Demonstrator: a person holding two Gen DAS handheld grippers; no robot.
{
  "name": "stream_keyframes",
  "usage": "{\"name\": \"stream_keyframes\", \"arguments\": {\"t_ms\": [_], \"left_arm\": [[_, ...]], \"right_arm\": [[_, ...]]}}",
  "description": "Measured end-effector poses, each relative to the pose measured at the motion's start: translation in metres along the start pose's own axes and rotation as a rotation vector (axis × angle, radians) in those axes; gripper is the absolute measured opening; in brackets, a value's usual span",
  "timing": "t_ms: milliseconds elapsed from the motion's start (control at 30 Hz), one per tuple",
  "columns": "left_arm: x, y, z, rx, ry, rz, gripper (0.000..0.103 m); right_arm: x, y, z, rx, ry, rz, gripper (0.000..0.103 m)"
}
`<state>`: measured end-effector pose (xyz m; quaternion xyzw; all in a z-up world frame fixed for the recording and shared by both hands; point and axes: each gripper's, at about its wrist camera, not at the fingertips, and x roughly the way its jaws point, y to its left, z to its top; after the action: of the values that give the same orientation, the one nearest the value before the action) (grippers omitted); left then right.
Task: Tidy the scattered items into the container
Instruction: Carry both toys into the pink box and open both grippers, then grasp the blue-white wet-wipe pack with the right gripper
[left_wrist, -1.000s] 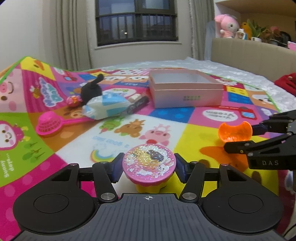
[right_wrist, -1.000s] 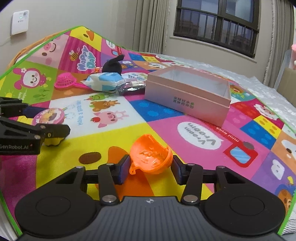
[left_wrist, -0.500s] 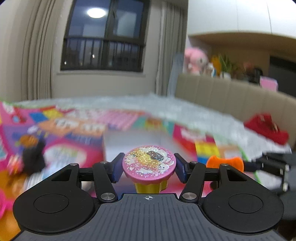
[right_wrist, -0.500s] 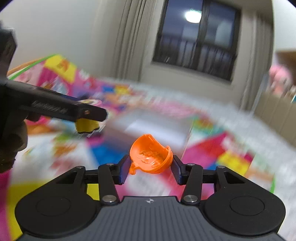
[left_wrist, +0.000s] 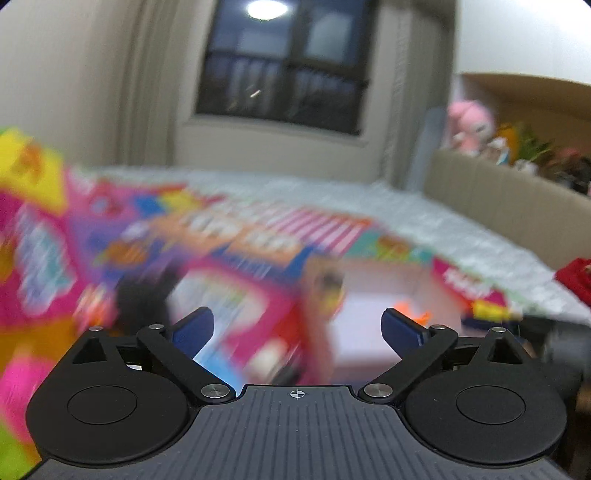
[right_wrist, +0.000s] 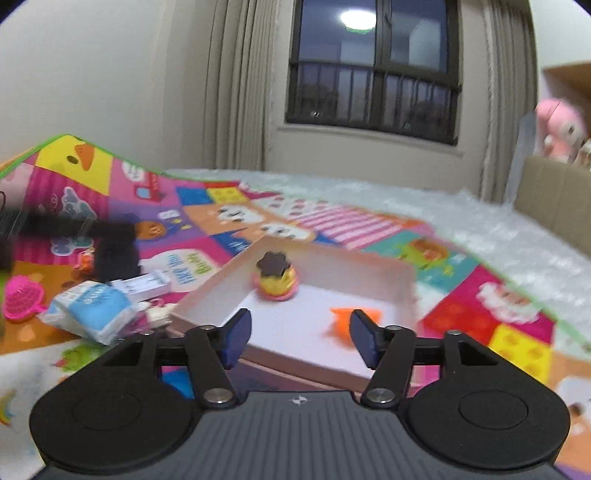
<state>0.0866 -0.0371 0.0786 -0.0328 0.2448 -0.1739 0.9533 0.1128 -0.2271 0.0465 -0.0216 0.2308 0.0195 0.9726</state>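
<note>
The pink cardboard box (right_wrist: 218, 284) lies on the colourful play mat. Inside it, the yellow toy with the pink glitter lid (right_wrist: 275, 280) sits upside down near the far left corner. The orange toy piece (right_wrist: 343, 319) shows as a blur on the box floor, just beyond my right gripper (right_wrist: 300, 332). That gripper is open, with nothing between its pads. In the blurred left wrist view my left gripper (left_wrist: 297, 328) has its jaws opening wide and empty. The box (left_wrist: 380, 295) and an orange smear (left_wrist: 413, 314) lie ahead of it.
Left of the box lie a blue-and-white pack (right_wrist: 92, 306), a pink sieve (right_wrist: 22, 302), a black plush (right_wrist: 114, 254) and small bits. The left tool (right_wrist: 55, 225) shows as a dark blur at the left. White bedding, a padded headboard (left_wrist: 498, 199) and a red item (left_wrist: 576, 277) are at the right.
Both grippers travelled from the mat's near side to the box. The left let go of the glitter-lid toy and the right let go of the orange piece. Both toys are now in the box.
</note>
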Motion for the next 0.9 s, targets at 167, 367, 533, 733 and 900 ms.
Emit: {"name": "stream_keyframes", "arguments": {"t_ms": [167,367,533,733,900], "left_arm": [[-0.031,0.028,-0.052,-0.054,0.082,0.06,0.102],[-0.06,0.046,-0.07,-0.07,0.074,0.087,0.103],[-0.072,0.054,-0.071,-0.098,0.054,0.08,0.103],[-0.072,0.057,-0.086,-0.098,0.056,0.122,0.103],[-0.064,0.066,-0.102,-0.111,0.09,0.176,0.103]], "right_arm": [[0.043,0.008,0.013,0.09,0.046,0.01,0.045],[0.065,0.006,0.014,0.185,0.227,0.149,0.045],[0.027,0.011,0.002,0.13,0.263,0.179,0.045],[-0.016,0.05,0.009,-0.027,0.173,0.174,0.051],[-0.015,0.097,0.029,-0.091,0.166,0.228,0.046]]}}
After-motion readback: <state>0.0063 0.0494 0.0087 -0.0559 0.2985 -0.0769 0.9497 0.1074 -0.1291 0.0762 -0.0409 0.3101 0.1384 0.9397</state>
